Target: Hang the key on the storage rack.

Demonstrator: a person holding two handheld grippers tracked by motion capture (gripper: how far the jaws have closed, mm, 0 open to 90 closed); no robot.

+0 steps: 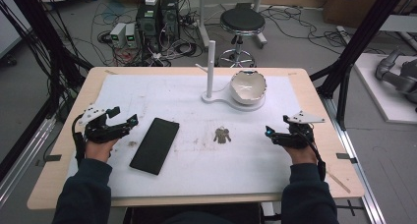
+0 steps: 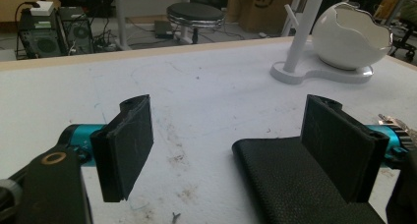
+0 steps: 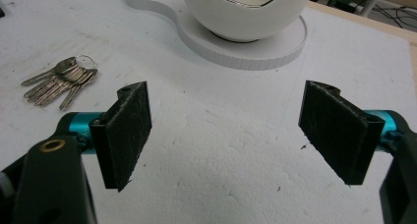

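Resting on the worktop (image 1: 314, 94), left claw (image 1: 123, 117) and right claw (image 1: 270, 131), both wide, empty. Black case (image 1: 154, 145), flat, beside left claw. Keys (image 1: 222, 135), fanned, centre. White cracked-egg bowl (image 1: 248, 87) on stand (image 1: 210, 69), far side.

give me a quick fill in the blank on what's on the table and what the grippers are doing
1. The bunch of keys lies between the black wallet and the ____ gripper.
2. Both the left gripper and the right gripper have their jaws ____.
3. The white bowl sits on a white stand that also carries an upright ____.

Missing words: right; open; post
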